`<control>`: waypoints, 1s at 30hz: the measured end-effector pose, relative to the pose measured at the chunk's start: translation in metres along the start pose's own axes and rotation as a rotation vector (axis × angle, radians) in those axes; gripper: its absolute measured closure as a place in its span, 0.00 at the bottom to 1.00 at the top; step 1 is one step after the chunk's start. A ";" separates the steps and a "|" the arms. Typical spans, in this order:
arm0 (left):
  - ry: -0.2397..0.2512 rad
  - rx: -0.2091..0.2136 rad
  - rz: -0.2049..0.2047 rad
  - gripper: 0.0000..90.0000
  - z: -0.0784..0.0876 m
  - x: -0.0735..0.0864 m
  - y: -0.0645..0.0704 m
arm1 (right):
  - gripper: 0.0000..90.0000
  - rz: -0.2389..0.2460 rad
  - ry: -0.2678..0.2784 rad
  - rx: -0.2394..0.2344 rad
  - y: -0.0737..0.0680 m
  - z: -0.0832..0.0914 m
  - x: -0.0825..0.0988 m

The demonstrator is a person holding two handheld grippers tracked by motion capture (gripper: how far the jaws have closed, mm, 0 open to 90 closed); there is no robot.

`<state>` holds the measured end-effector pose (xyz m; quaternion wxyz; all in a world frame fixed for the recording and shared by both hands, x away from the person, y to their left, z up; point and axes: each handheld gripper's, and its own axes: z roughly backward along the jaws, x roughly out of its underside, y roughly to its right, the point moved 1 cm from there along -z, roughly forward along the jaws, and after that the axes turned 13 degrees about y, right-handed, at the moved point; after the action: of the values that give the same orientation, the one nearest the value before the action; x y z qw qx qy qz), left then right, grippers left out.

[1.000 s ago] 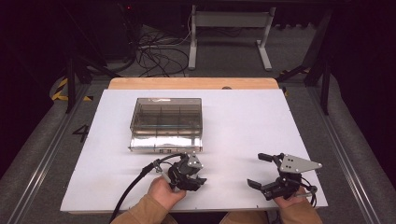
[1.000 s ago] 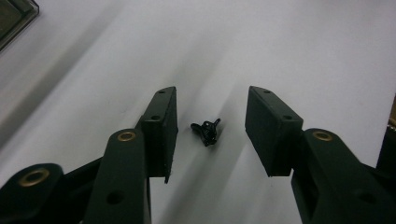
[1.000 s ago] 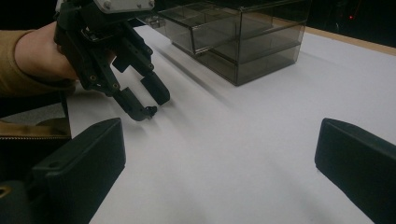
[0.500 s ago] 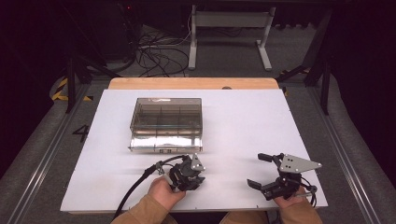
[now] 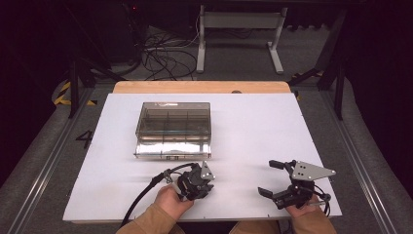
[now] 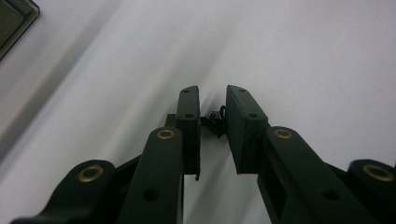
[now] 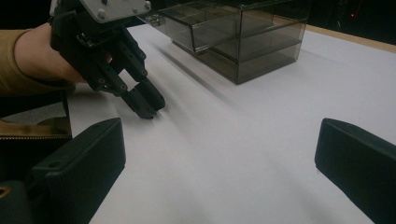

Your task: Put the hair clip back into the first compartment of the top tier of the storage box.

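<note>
My left gripper (image 5: 203, 185) points down at the white table sheet (image 5: 253, 131), in front of the box. In the left gripper view its jaws have just been closing and now pinch a tiny black metal part (image 6: 215, 122) between the pads, right at the sheet. The right gripper view shows the left gripper (image 7: 147, 106) with its tips on the sheet. My right gripper (image 5: 267, 177) rests near the front right edge, jaws wide apart with nothing between them (image 7: 219, 163).
A smoky clear drawer box (image 5: 174, 122) stands left of centre, its lowest drawer (image 5: 173, 148) pulled toward me; the same box (image 7: 243, 42) is far off in the right gripper view. The left gripper's cable (image 5: 146, 192) trails off the front edge. A wooden strip (image 5: 199, 87) borders the back.
The left gripper's jaws have drawn closer together over the sheet. Both hands have stayed where they were, and the right gripper's jaws look the same.
</note>
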<state>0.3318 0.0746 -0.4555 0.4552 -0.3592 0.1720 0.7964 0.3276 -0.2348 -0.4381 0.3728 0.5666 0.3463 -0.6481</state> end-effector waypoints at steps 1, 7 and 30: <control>-0.001 -0.001 0.000 0.85 0.000 0.000 0.000 | 0.02 0.001 0.000 0.000 0.000 0.000 0.000; 0.003 -0.005 -0.004 0.85 0.001 -0.001 0.000 | 0.02 0.001 0.001 0.000 0.000 0.000 0.000; 0.170 0.015 0.028 0.84 0.028 -0.011 -0.002 | 0.02 0.004 -0.001 0.002 0.000 0.000 0.000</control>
<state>0.3252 0.0861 -0.4284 0.4305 -0.4198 0.2211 0.7679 0.3276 -0.2351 -0.4384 0.3737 0.5672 0.3444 -0.6481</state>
